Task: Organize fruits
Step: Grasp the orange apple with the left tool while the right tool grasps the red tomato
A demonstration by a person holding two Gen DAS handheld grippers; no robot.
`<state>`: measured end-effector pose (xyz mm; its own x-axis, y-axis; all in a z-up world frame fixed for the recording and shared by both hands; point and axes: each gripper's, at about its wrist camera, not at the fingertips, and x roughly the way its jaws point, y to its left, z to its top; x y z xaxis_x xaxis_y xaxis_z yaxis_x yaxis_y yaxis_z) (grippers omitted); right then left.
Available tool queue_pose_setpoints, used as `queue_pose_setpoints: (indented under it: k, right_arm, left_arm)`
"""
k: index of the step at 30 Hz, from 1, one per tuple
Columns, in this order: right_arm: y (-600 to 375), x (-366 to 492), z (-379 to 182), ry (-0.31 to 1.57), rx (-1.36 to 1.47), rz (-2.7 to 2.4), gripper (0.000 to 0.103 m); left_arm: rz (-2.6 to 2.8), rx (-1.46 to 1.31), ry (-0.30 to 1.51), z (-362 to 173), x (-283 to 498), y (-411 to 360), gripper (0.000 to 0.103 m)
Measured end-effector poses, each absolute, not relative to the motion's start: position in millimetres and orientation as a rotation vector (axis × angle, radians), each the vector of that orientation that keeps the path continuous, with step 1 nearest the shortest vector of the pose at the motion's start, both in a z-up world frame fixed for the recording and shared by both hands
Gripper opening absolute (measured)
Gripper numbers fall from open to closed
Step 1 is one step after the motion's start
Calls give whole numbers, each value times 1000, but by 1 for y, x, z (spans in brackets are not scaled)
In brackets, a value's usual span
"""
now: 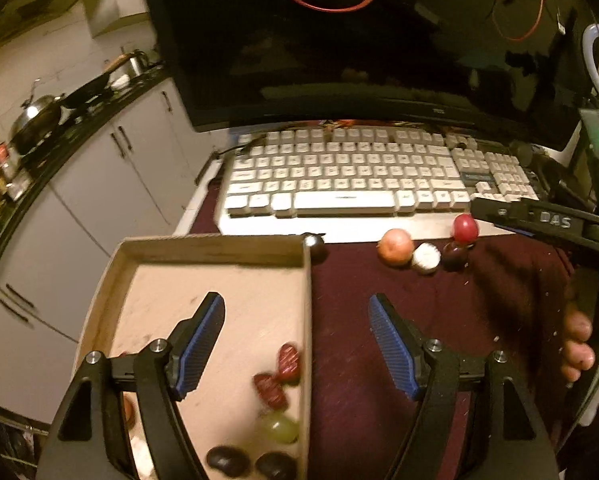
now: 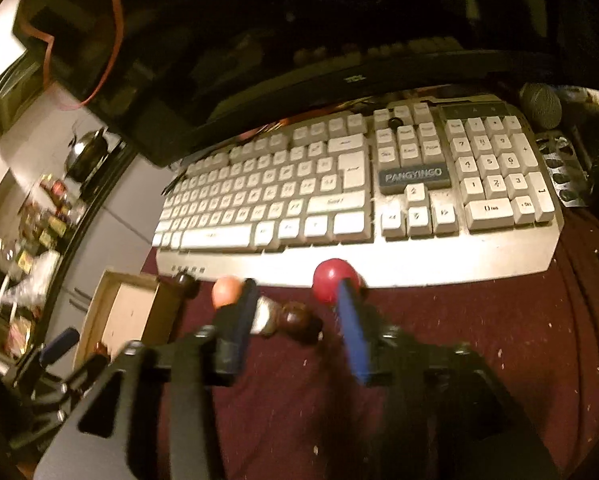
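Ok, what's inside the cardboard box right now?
In the cardboard box: two red dates, a green grape and two dark fruits by its right wall. The left claw, open, covers part of the floor; something reddish shows behind its left finger.

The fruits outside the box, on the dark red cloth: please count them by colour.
Bright red fruit: 1
Peach-orange fruit: 1
White fruit: 1
Dark fruit: 2, one beside the white one and one at the corner of the box
Total: 5
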<state>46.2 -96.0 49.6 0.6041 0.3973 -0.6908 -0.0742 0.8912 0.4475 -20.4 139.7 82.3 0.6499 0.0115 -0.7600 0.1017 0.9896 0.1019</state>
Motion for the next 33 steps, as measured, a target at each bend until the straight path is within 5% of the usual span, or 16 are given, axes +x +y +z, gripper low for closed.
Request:
queue_pose_setpoints:
  k: [14, 20, 33]
  right_arm:
    - [-95, 80, 17, 944, 335, 246, 49]
    - [-80, 76, 15, 945, 227, 258, 34]
    - [-126, 74, 25, 907, 424, 233, 34]
  left_arm:
    - [-49, 188, 956, 58, 29, 101, 74]
    - [-58, 193, 991, 46, 43, 85, 74]
    - [-55, 31, 1078, 25, 82, 73, 74]
